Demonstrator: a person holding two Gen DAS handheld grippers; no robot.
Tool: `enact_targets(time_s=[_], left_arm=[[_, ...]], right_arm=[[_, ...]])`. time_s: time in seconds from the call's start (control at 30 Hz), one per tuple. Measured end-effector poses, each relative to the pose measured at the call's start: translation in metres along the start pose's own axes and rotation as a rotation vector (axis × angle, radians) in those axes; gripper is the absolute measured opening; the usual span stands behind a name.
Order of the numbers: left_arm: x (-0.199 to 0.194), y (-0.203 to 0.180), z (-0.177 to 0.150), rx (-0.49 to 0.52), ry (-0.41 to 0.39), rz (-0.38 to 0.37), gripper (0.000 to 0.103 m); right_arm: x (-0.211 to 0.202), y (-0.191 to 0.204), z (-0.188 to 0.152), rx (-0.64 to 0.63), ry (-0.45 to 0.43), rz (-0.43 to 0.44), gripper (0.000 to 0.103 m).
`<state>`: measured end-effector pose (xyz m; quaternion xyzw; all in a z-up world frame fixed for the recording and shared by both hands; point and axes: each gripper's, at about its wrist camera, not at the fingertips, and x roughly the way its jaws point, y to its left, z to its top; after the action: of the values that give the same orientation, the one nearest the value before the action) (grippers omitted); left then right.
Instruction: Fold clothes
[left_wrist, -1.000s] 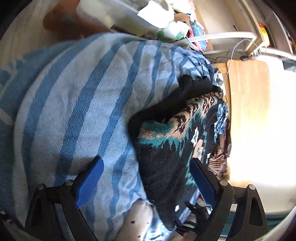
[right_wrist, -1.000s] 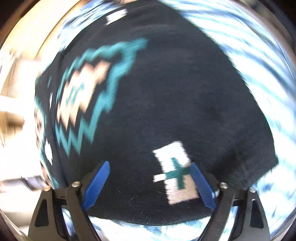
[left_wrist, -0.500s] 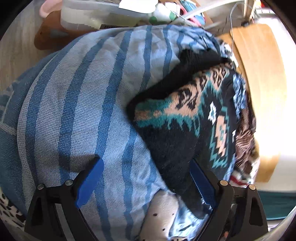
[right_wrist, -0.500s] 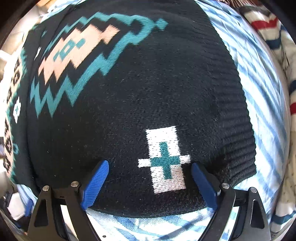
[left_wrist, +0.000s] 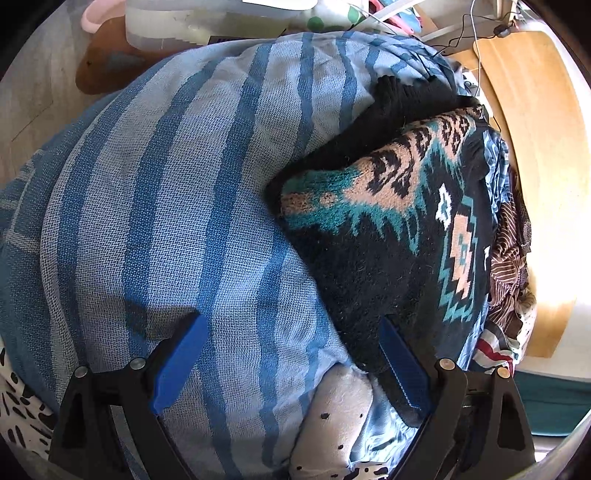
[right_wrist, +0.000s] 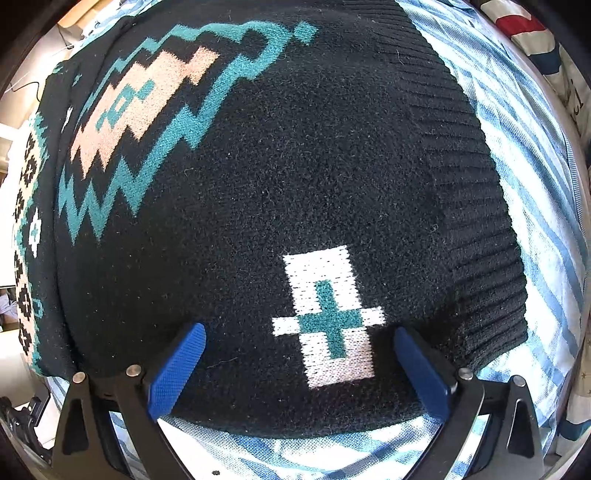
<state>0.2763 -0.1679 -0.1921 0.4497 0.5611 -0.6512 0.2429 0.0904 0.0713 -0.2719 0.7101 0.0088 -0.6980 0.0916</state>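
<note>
A folded black knit sweater (right_wrist: 277, 184) with teal, peach and white patterns lies on a blue striped cloth (right_wrist: 535, 192). My right gripper (right_wrist: 298, 330) points straight down over it, its jaws opening; the blue pads stand apart at either side of the white cross patch and press on nothing. In the left wrist view the same sweater (left_wrist: 369, 258) rests at the right of the bulging blue striped cloth (left_wrist: 166, 184). My left gripper (left_wrist: 290, 325) hangs open above the seam between the two, holding nothing.
A wooden board (left_wrist: 528, 110) with a cable (left_wrist: 477, 55) lies to the right. A clear plastic box (left_wrist: 203, 22) stands at the back. A brown striped garment (left_wrist: 509, 251) and a white dotted one (left_wrist: 340, 417) lie beside the pile. Red-and-white cloth (right_wrist: 524, 26) shows at the corner.
The right gripper's pads have spread a little wider over the sweater, and its blurred view has steadied. The left view has rolled and shifted, so the pile sits more upright in it.
</note>
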Motion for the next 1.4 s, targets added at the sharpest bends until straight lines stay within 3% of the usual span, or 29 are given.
enact_targets(time_s=[0.3,1.0,1.1,1.2,1.27,1.4], left_arm=[[0.006,-0.001,0.0,0.003,0.016,0.008,0.093],[0.013,0.003,0.005,-0.024,0.037,-0.023,0.093],[0.009,0.009,0.006,-0.049,0.022,-0.066,0.093],[0.005,0.013,0.006,-0.051,0.002,-0.116,0.093],[-0.002,0.017,0.003,-0.052,-0.034,-0.161,0.093],[-0.022,0.021,0.001,-0.044,-0.118,-0.243,0.092]], right_arm=[[-0.003,0.009,0.001,-0.013,-0.011,-0.029,0.103],[-0.018,0.02,0.02,0.012,-0.02,-0.006,0.103],[-0.028,0.013,0.022,0.077,-0.044,0.001,0.092],[-0.041,-0.006,0.022,0.223,-0.058,0.061,0.081],[-0.049,-0.018,0.021,0.31,-0.067,0.085,0.066],[-0.057,-0.036,0.014,0.426,-0.054,0.15,0.061]])
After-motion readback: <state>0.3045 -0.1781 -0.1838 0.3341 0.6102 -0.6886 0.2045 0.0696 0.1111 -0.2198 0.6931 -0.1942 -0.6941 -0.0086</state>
